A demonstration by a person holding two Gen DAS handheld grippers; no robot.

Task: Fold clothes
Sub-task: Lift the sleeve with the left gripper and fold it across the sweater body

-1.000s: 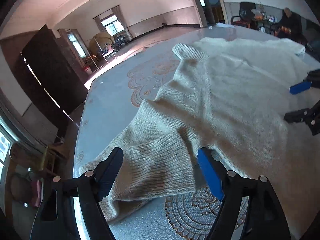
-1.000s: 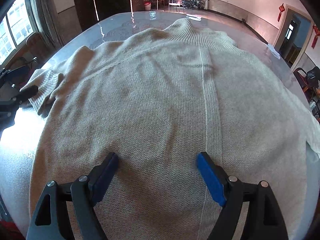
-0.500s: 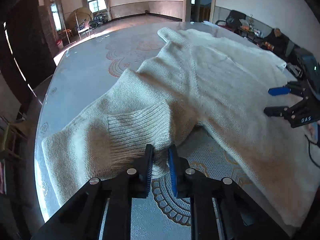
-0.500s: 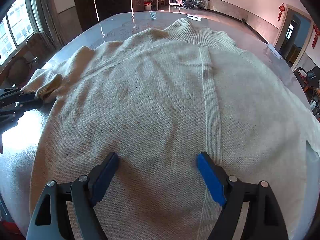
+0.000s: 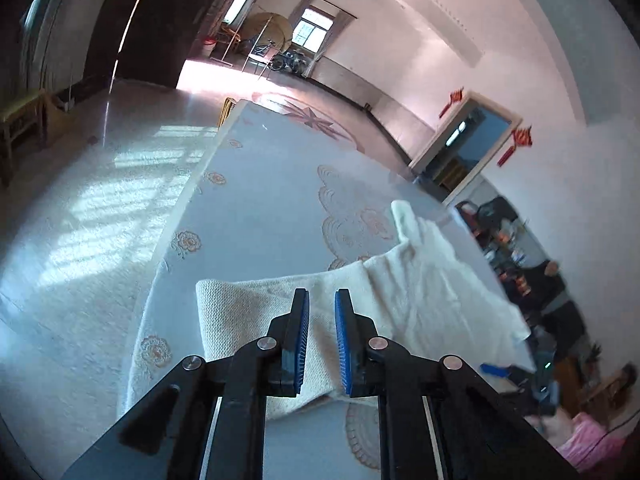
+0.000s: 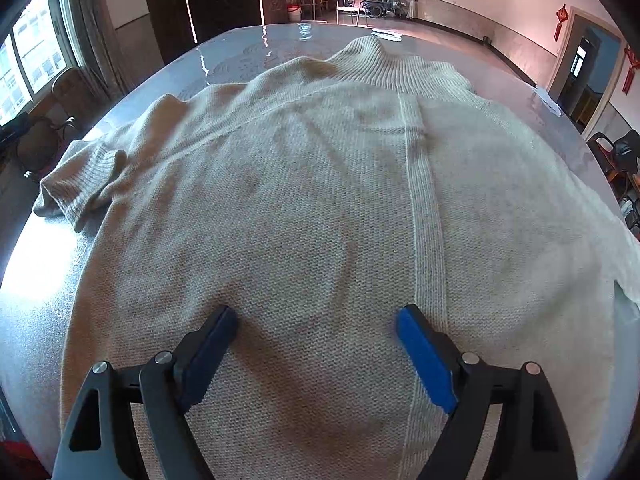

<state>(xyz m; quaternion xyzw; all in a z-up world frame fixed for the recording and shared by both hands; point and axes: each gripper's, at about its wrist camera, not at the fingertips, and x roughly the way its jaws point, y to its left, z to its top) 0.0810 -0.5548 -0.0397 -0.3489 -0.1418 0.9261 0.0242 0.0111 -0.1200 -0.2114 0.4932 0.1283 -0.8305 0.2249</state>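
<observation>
On the left, the left gripper (image 5: 321, 294) has pinched the left sleeve (image 6: 80, 188), dragged it a short way, and is now easing its jaws apart. They stand only a narrow gap open, with knit visible through the gap but apparently no longer pressed. The right wrist view shows the cuff doubled over on itself at the near-left edge of the table (image 5: 260, 200), with no claw on it, so the sleeve is probably only bunched, not yet folded across the body. The sweater (image 6: 320, 200) lies flat over the middle of the table, collar (image 6: 372, 60) at the far side. The right gripper (image 6: 316, 316) has kept still near the hem, jaws spread wide, gripping nothing. Nothing rests on the knit. To the right, the other sleeve (image 6: 624, 256) trails toward the table's edge, and a paper scrap (image 6: 546, 96) lies far right, clear of the sweater.
</observation>
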